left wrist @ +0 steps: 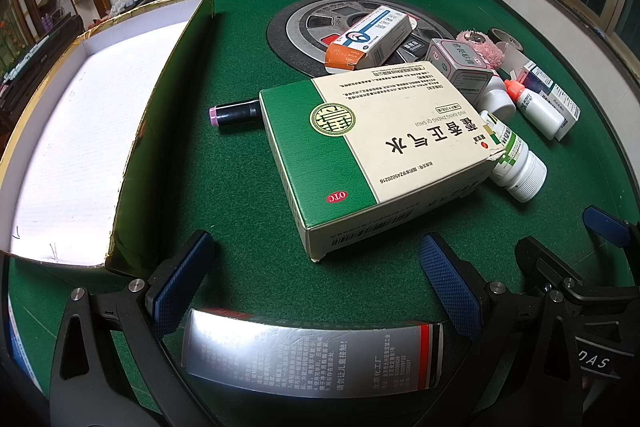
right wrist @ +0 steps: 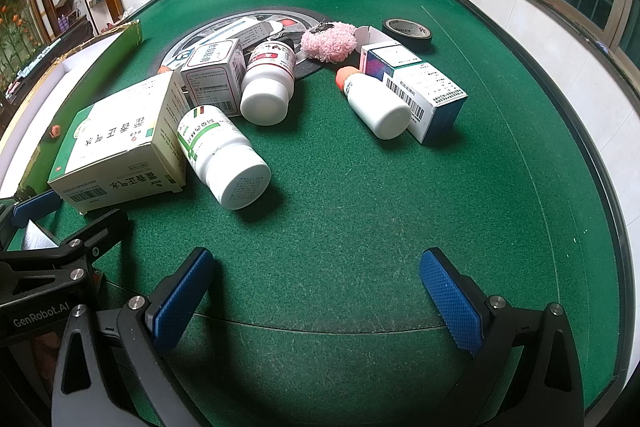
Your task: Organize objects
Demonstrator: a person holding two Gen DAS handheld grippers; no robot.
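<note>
In the left wrist view, the left tool (left wrist: 316, 291) sits at the bottom of the frame with its blue pads spread wide; a silver box (left wrist: 312, 355) printed with small text lies crosswise between them, low in the frame. Whether the pads actually press its ends cannot be told from here. At the left edge stands the open tray (left wrist: 160, 131) — white inside, gold-edged, with a green outer wall — resting on the green felt worktop (left wrist: 224, 195). In the centre lies the large green-and-cream medicine box (left wrist: 372, 151), with a dark tube with a pink cap (left wrist: 234, 113) touching its left end. Above it, an orange-and-white carton (left wrist: 370, 39) rests on the round metal disc (left wrist: 304, 31).

In the right wrist view, the right tool (right wrist: 316, 291) is at the bottom, pads wide apart with nothing but bare felt between them. A white bottle with a green label (right wrist: 222, 157) lies on its side left of centre, against the large box. Further up lie a second white bottle (right wrist: 268, 83), a small bottle with an orange cap (right wrist: 374, 101) beside a blue-and-white carton (right wrist: 424, 95), a pink fluffy item (right wrist: 330, 41) and a roll of black tape (right wrist: 408, 33) — all in the upper middle.
</note>
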